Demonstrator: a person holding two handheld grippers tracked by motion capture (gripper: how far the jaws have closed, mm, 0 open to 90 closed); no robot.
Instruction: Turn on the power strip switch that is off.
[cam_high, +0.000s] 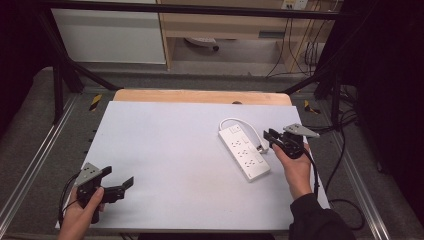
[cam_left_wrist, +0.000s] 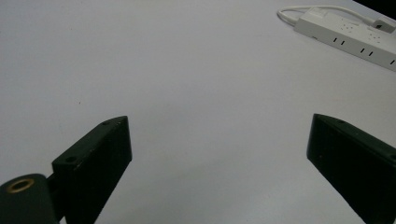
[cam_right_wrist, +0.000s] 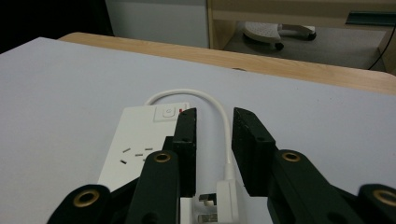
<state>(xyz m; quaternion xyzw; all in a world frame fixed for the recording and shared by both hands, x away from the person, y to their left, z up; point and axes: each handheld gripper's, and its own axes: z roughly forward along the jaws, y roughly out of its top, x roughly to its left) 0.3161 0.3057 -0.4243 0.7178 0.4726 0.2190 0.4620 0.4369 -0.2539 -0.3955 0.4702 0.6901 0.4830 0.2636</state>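
Two black jaws of right gripper narrowed around white plug and its white cable, pads not seen pressing yet; plug low between jaws, beside white plastic power strip at table's right. Likely lining up to pinch plug. Farther left, left gripper parked wide open, nothing in it, over pale grey table, probably kept clear.

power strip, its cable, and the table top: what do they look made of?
Power strip: looks like hard white moulded plastic, smooth with a slight sheen, crisp socket slots.
Cable: probably white rubbery or PVC sheath; it holds a smooth curved loop, ending in a white plug with metal pins.
Table top: matte pale grey sheet, maybe laminate or a mat, over a light wood-grain board at the far edge.
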